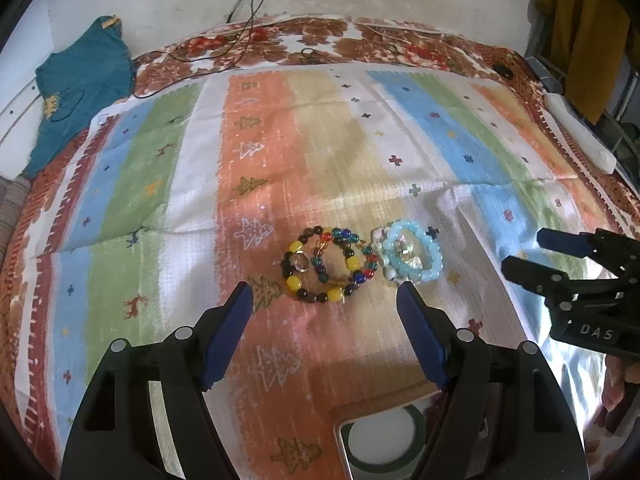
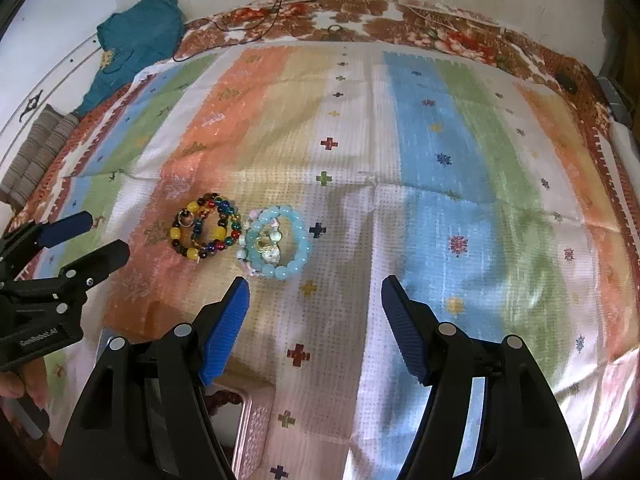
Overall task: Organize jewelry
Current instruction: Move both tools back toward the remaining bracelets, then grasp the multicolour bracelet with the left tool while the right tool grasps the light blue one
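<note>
On the bed's striped cloth [image 1: 280, 184] the multicoloured bracelets [image 1: 330, 266] lie just ahead between the spread, empty jaws of the left hand-held gripper [image 1: 325, 300] (the nearer one), blue bracelets [image 1: 412, 258] touching them on the right.

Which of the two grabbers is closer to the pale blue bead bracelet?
Left. The left gripper opens just short of the pale blue bracelet; the right gripper sits off to its right.
</note>
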`<state>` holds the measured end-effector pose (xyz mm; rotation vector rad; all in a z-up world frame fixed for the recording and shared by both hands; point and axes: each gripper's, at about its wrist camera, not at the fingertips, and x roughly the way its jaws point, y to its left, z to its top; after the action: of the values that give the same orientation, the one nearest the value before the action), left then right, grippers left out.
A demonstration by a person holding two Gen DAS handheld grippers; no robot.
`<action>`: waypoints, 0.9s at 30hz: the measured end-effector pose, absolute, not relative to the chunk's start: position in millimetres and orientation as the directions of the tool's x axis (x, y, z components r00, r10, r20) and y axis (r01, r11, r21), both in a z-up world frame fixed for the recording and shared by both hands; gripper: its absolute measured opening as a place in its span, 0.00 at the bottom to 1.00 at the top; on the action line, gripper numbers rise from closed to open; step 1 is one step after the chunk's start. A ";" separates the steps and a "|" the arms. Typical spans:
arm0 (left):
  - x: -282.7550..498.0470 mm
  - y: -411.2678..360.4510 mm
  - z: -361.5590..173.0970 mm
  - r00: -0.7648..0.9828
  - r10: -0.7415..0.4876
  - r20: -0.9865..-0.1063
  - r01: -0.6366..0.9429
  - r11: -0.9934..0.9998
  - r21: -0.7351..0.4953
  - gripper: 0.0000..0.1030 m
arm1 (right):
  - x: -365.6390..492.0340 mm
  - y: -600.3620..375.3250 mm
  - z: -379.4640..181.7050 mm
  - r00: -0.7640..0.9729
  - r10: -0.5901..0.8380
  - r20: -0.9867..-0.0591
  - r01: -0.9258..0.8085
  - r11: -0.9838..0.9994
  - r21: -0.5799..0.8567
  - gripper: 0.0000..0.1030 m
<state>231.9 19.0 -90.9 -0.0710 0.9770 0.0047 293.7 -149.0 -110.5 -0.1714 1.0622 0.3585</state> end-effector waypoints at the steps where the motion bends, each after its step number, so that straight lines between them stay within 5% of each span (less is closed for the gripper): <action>1: 233.9 20.1 -91.3 0.566 -0.036 -0.824 -0.029 0.998 -0.063 0.72 | 294.8 -147.9 -111.4 0.433 0.206 -0.878 -0.370 0.929 0.035 0.66; 27: 283.5 30.2 -125.2 0.564 -0.093 -0.821 0.039 0.995 -0.086 0.70 | 326.1 -132.5 -138.6 0.392 0.199 -0.898 -0.382 0.923 0.038 0.66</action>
<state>283.5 30.1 -125.2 -0.0603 0.9690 -0.0783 326.1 -132.5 -138.6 -0.1860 1.1099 0.3713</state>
